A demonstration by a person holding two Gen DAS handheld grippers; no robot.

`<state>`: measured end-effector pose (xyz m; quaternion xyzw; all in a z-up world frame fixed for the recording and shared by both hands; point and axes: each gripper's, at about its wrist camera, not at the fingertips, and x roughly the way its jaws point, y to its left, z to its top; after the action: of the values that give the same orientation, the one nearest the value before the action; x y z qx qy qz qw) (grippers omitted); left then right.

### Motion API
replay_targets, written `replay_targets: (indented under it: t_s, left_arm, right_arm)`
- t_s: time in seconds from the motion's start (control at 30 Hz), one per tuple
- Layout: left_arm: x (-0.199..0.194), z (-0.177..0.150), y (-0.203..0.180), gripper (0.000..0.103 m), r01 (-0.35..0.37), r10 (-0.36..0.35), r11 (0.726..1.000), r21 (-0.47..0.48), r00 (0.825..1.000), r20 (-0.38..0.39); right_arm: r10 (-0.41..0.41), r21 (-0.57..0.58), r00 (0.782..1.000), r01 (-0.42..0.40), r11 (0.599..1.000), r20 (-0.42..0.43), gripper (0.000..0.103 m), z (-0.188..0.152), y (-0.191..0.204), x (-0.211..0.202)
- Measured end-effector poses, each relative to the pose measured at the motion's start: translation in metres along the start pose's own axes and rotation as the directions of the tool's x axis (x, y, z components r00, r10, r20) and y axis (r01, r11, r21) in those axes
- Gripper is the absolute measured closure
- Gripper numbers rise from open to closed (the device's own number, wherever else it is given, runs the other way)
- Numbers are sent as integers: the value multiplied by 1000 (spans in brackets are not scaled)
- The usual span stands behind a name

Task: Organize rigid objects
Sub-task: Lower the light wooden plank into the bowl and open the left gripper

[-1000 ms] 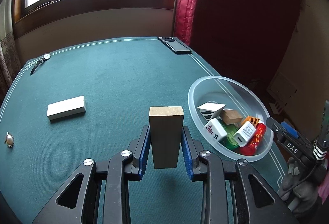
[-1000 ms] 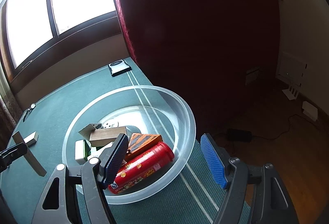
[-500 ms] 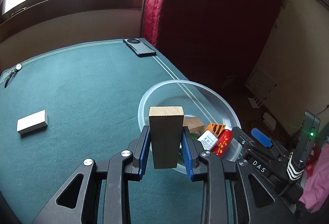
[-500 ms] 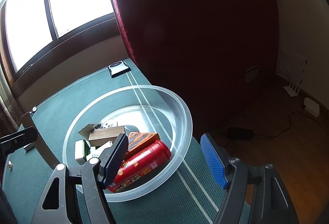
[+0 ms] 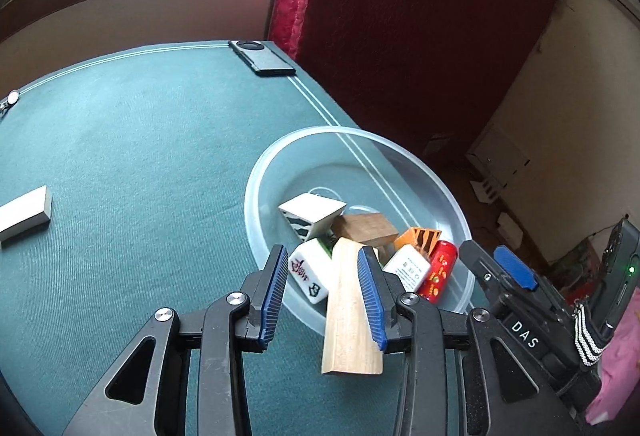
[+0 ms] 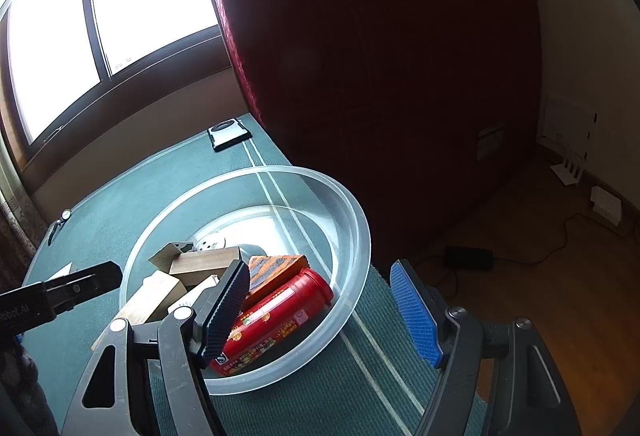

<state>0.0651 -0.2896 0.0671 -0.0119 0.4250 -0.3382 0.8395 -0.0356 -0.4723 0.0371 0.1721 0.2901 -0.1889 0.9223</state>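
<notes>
While its ribbed blue pads stand spread apart, the left gripper (image 5: 323, 290) grips nothing: the pale, straight-grained wooden block (image 5: 351, 310) leans loose against the right pad, its top tipped over the rim of the clear round plastic bowl (image 5: 448, 192) on the green felt table (image 5: 140, 140). The right gripper (image 6: 320, 310) gapes wide and empty astride the bowl's rim, above a glossy red cylindrical can (image 6: 280, 316)

At the left edge of the left wrist view, the white block (image 5: 25, 211) is cut off, and so is the small watch (image 5: 8, 101) higher up. The print on the white charger (image 5: 409, 268) is too small to read. In the right wrist view, a gripper finger (image 6: 224, 306) hides the red can's (image 6: 276, 320) lower left end.
</notes>
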Motion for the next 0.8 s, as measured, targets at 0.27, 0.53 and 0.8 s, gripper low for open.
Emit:
replay_targets:
  t_s: [0.27,0.53,0.8]
  left_arm:
    - [-16,-15,12,55,-33,33,999,-7,999,10]
    - [-32,-34,25,53,-125,124,992,26,992,9]
    - [-25,-52,16,53,-123,127,989,84,991,-46]
  right_arm:
    - [1,0,1000,-1,1000,-3,27,-1,0,-1]
    - [1,2,1000,-1,1000,-2,27,0,-1,0]
    - [3,3,1000,-3,1000,5,27,1,1,-1]
